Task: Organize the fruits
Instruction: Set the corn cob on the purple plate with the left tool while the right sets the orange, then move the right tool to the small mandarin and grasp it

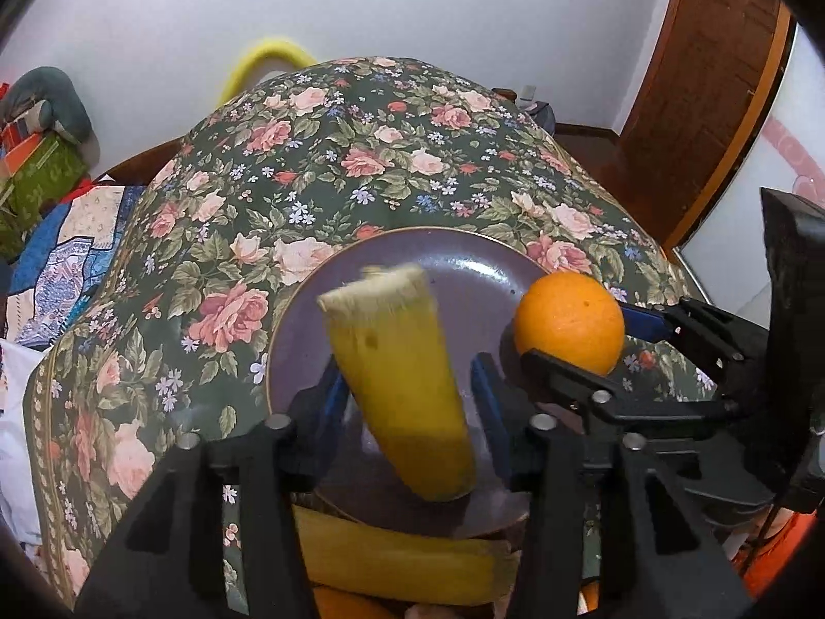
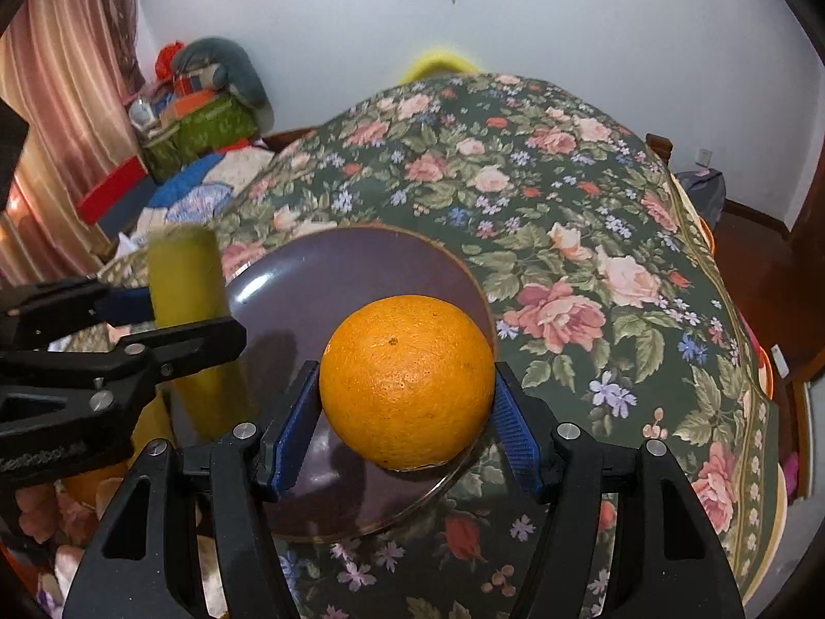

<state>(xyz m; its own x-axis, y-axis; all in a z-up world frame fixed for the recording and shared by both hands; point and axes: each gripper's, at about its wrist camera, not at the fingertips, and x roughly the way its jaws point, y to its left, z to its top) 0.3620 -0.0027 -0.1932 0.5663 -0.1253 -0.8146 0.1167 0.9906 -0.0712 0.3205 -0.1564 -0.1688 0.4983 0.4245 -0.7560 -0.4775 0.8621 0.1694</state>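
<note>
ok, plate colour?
The plate is dull purple with a thin brownish-gold rim, seen best in the right wrist view.
</note>
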